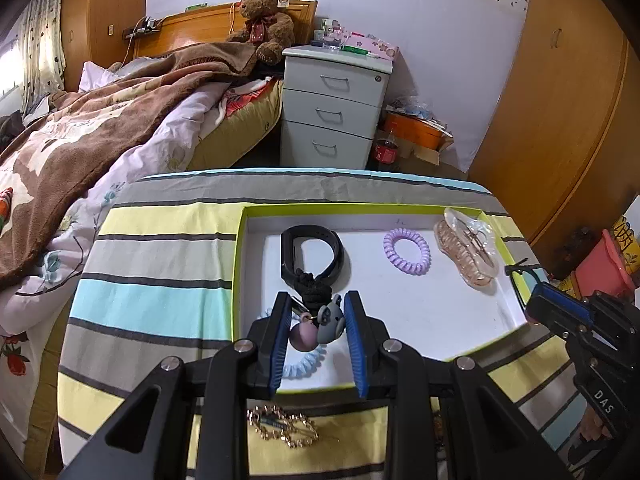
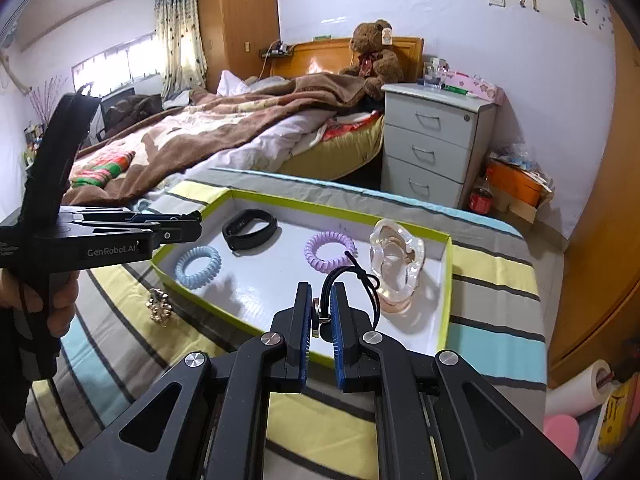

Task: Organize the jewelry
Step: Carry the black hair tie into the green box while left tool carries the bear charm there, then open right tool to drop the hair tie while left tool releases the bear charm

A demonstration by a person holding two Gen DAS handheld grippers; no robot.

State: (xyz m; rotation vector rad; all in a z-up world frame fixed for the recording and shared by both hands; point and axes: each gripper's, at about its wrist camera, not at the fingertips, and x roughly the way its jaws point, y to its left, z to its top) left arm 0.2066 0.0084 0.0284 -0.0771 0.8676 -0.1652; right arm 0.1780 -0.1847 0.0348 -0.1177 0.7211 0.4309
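Observation:
A white tray with a green rim (image 1: 240,264) (image 2: 447,280) lies on a striped cloth. It holds a black wristband (image 1: 310,250) (image 2: 250,229), a purple coil hair tie (image 1: 407,251) (image 2: 329,251), a blue coil hair tie (image 1: 300,364) (image 2: 198,266) and a clear pink hair claw (image 1: 470,252) (image 2: 396,264). My left gripper (image 1: 318,332) is shut on a keychain (image 1: 320,316) with a black cord, a grey animal charm and a pink ball, above the tray's near left part. My right gripper (image 2: 320,316) is shut on a black cord necklace (image 2: 356,280) at the tray's near edge.
A gold chain bracelet (image 1: 282,426) (image 2: 158,306) lies on the striped cloth (image 1: 160,304) outside the tray's near side. A bed with a brown blanket (image 1: 100,128) is to the left, a grey drawer unit (image 1: 332,108) behind, and a wooden wardrobe (image 1: 560,100) to the right.

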